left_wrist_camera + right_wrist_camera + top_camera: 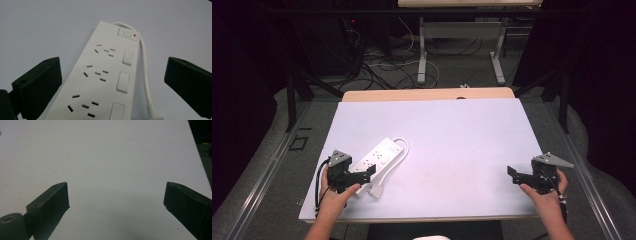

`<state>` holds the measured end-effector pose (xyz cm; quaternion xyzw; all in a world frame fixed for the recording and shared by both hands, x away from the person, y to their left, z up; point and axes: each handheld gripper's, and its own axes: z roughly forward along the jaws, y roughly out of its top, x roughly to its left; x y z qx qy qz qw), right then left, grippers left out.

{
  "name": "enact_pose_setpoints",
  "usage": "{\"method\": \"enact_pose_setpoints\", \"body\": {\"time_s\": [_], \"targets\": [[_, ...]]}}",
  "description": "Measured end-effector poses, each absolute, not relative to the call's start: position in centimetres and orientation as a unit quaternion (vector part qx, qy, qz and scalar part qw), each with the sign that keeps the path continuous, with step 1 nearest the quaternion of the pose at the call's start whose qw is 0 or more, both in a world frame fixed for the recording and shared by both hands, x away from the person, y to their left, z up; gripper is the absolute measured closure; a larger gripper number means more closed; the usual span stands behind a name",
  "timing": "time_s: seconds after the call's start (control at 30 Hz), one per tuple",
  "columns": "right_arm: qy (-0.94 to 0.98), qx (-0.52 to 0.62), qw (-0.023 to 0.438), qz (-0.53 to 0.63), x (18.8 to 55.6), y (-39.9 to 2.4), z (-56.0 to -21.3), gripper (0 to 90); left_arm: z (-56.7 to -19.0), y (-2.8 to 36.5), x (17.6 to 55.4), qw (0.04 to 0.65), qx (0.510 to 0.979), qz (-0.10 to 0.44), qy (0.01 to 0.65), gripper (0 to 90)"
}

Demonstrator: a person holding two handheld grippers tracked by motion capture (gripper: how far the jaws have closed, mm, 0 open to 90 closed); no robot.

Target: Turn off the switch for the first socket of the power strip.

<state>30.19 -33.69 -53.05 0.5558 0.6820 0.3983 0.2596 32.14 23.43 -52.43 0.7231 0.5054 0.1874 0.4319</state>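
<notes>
High view, near edge: two forearms enter from the bottom of the frame, cut off at the border. The left hand (334,195) sits at lower left and carries the left gripper (369,172); the right hand (547,192) sits at lower right and carries the right gripper (512,174). Both grippers point inward and slightly up the frame, held low over the white worktop (452,145).

The left gripper's jaws stand wide apart. In the left gripper view they flank the power strip (100,77) without pressing on it; the strip's near end runs off the bottom edge of that frame, so its full length there cannot be read. The right gripper's jaws are likewise wide, with bare worktop between them in the right gripper view.

The power strip (379,156) lies flat at lower left of the high view, running diagonally toward the upper right. It is white, with rows of socket slots, rectangular rocker switches along one side, and a main switch with a red indicator at the far end. Its white cable (146,75) loops from that far end back along the switch side; the plug (376,190) lies by the left gripper, its detail hard to make out.

Beyond the worktop, the floor with loose cables and table legs is dim.
</notes>
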Motion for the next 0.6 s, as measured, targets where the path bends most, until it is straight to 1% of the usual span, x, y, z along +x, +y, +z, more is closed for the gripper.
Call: {"method": "enact_pose_setpoints", "body": {"time_s": [0.07,0.1,0.13,0.27,0.5,0.6], "targets": [[0.688,0.549,0.260,0.397,30.1,-33.5,-53.1,6.4,-52.3,23.4,32.1,0.430,0.725,0.182,0.506,0.8],[0.689,0.539,0.272,0.401,30.0,-33.0,-53.3,6.7,-52.4,23.3,32.0,0.431,0.724,0.183,0.506,0.2],[0.699,0.534,0.262,0.398,29.8,-32.9,-53.3,6.9,-52.4,23.3,32.0,0.429,0.726,0.184,0.505,0.2],[0.705,0.530,0.252,0.398,29.5,-32.2,-53.6,7.0,-52.3,23.0,31.8,0.424,0.730,0.201,0.497,0.2],[0.710,0.520,0.256,0.400,29.6,-31.7,-53.7,7.6,-52.3,22.8,31.8,0.429,0.728,0.203,0.494,0.4],[0.718,0.519,0.241,0.396,29.9,-31.3,-54.0,7.8,-52.2,22.6,31.9,0.426,0.730,0.206,0.494,2.5]]}}
